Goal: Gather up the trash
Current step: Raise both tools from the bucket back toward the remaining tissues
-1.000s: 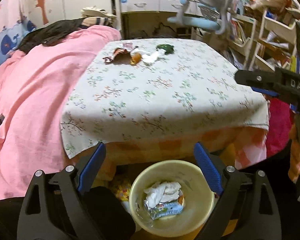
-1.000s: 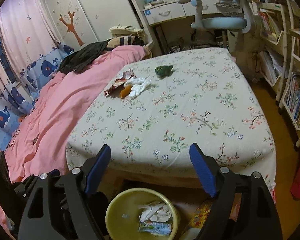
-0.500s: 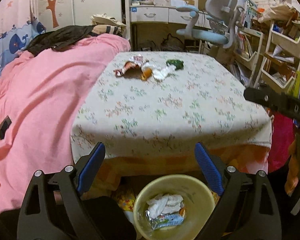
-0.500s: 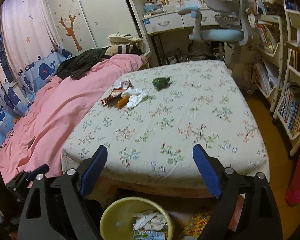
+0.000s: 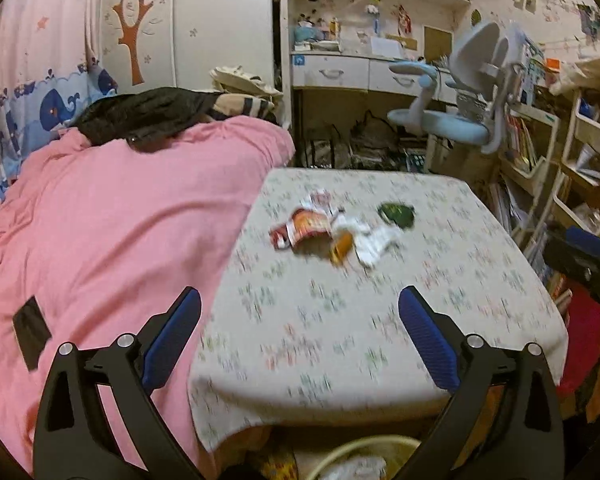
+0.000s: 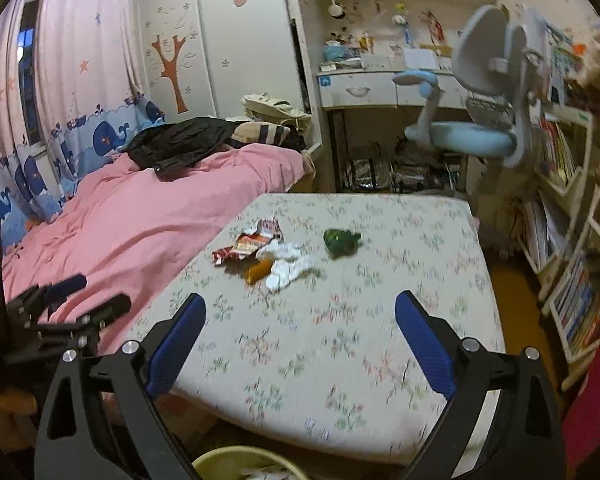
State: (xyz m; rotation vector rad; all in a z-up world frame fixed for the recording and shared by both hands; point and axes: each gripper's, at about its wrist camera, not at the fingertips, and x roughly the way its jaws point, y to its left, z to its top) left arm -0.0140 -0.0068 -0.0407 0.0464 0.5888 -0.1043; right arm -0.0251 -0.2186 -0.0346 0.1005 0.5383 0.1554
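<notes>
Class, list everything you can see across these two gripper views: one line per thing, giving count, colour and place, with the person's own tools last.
Table: one, floral white cloth, centre.
Snack wrapper: one, red and white, far left part of the table.
Tissue: one, white, crumpled beside the wrapper.
Orange piece: one, against the tissue; kind unclear.
Green wrapper: one, apart, right of the tissue.
Bin: one, yellow, below the table's near edge, trash inside.
Bed cover: one, pink, left.
Chair: one, pale blue, behind the table.
Left gripper: fingers blue, opening, nothing between.
Right gripper: fingers blue, opening, nothing between.
</notes>
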